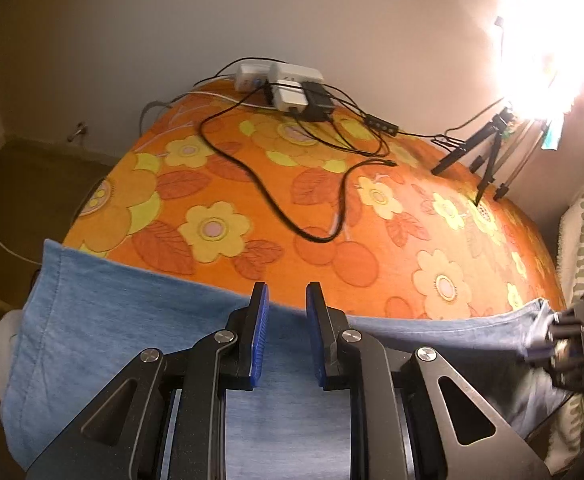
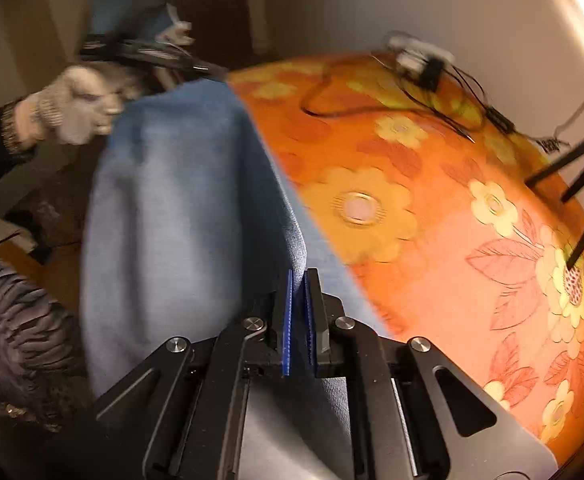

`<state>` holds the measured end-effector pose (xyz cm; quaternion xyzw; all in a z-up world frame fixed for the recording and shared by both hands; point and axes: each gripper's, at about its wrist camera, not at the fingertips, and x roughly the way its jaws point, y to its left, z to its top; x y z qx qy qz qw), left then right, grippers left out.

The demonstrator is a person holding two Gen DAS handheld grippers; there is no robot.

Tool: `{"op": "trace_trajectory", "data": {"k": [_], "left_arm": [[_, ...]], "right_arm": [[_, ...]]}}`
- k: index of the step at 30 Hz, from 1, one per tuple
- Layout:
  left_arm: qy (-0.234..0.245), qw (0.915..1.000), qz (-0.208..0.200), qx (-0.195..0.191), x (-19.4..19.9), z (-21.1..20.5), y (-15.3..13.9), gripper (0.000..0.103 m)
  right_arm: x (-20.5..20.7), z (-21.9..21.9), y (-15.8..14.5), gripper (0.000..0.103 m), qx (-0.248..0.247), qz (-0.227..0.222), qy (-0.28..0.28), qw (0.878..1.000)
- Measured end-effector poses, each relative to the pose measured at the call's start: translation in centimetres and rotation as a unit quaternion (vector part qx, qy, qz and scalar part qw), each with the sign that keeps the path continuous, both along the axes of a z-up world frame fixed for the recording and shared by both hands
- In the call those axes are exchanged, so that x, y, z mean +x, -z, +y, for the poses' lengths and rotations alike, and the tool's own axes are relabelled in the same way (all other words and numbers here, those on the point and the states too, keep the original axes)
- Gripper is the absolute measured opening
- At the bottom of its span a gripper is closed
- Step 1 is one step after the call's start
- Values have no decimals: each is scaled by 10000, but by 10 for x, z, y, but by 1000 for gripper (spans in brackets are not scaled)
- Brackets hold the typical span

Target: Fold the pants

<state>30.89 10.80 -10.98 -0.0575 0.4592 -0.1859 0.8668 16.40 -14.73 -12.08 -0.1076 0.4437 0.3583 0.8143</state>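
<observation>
Across the lower half of the left wrist view, the blue pants (image 1: 104, 320) lie draped over the near edge of a bed covered in an orange flowered sheet (image 1: 332, 240), their long axis running from the lower left of the frame to the right edge. The left gripper (image 1: 287, 308) hovers over the middle of that span, its blue pads parted with a clear gap and only cloth showing beneath them; it grasps nothing visible. At the far right of the same frame the right gripper (image 1: 560, 344) pinches the cloth's end, which bunches toward it.

From the right wrist view the right gripper (image 2: 299, 280) has its pads clenched on a raised fold of the pants (image 2: 172, 200), the fabric stretching away toward the upper left, where a gloved hand (image 2: 72, 108) meets the far end; motion blur hides how that end is held.

So the garment lies stretched between the two hands along the bed's edge, with the right fingers already on it and the left fingers directly above its midline. The next move likely turns on the left closing on cloth just below it.

No container is in view. Cables (image 1: 276, 184) and a cluster of white adapters (image 1: 280, 84) lie further up the sheet, and tripod legs (image 1: 488, 160) stand at right, well apart from the pants.
</observation>
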Motion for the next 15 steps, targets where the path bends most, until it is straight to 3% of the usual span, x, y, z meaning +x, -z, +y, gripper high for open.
{"op": "trace_trajectory", "data": {"k": [3, 7, 9, 13, 15], "left_arm": [[81, 9999, 70, 34, -3, -4, 1, 17], [111, 9995, 243, 196, -6, -4, 12, 18], [25, 9991, 343, 236, -4, 0, 17, 18], [-93, 9985, 434, 326, 2, 10, 24, 18], [-127, 9982, 470, 357, 5, 13, 26, 18]], "right_arm": [[-30, 17, -3, 7, 66, 12, -429, 9991], [-44, 27, 12, 7, 12, 345, -708, 9969], [-37, 26, 18, 7, -11, 553, -691, 9961], [-19, 10, 7, 7, 139, 356, -236, 9990], [-10, 1, 2, 8, 343, 506, -204, 9979]]}}
